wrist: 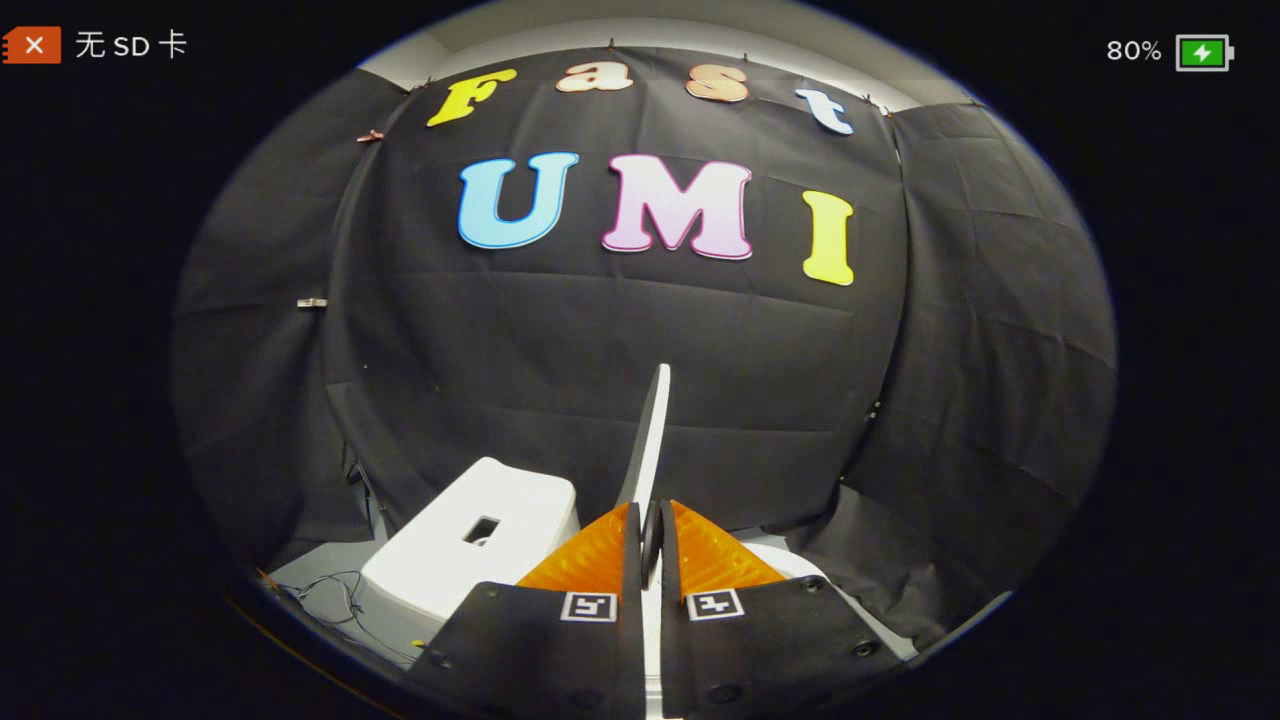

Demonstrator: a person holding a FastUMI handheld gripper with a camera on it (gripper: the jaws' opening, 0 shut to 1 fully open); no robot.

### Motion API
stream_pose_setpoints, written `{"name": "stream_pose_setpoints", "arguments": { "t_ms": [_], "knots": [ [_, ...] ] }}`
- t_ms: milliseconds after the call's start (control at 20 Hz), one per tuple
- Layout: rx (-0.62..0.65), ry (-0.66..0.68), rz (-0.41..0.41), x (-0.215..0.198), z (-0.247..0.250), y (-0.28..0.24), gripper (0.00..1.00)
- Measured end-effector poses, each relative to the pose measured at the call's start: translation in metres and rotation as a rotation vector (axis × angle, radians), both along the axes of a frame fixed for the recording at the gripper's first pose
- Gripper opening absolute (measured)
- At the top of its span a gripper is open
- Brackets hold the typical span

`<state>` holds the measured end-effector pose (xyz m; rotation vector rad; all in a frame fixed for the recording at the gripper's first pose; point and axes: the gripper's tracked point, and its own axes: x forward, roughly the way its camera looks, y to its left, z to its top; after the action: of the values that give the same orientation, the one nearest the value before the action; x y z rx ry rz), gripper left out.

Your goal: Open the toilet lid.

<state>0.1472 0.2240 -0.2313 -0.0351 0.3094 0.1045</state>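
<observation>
Gripper [650,545] clamped on toilet lid [648,440].
Lid stands edge-on, upright between both fingers; white tank [470,540] lies just beyond, left of it.

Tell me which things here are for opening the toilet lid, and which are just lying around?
For the job:
lid, raised on edge, pinched between the fingers
gripper, shut on the lid
tank, left of the fingers

Just lying about:
wires on the floor beside the tank
clip on the cloth wall

The toilet lid [648,440] stands upright between the gripper [650,530] fingers, with the toilet tank [470,545] to its left.
</observation>
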Motion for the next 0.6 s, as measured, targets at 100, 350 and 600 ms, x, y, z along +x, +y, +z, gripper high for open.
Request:
{"name": "stream_pose_setpoints", "arguments": {
  "t_ms": [100, 350, 600],
  "knots": [
    [-0.016, -0.003, 0.02, 0.001, -0.001, 0.017, 0.13],
    [-0.078, -0.004, 0.048, 0.0, -0.014, 0.057, 0.15],
    [-0.113, -0.018, 0.094, -0.006, -0.018, 0.094, 0.14]
  ]
}}
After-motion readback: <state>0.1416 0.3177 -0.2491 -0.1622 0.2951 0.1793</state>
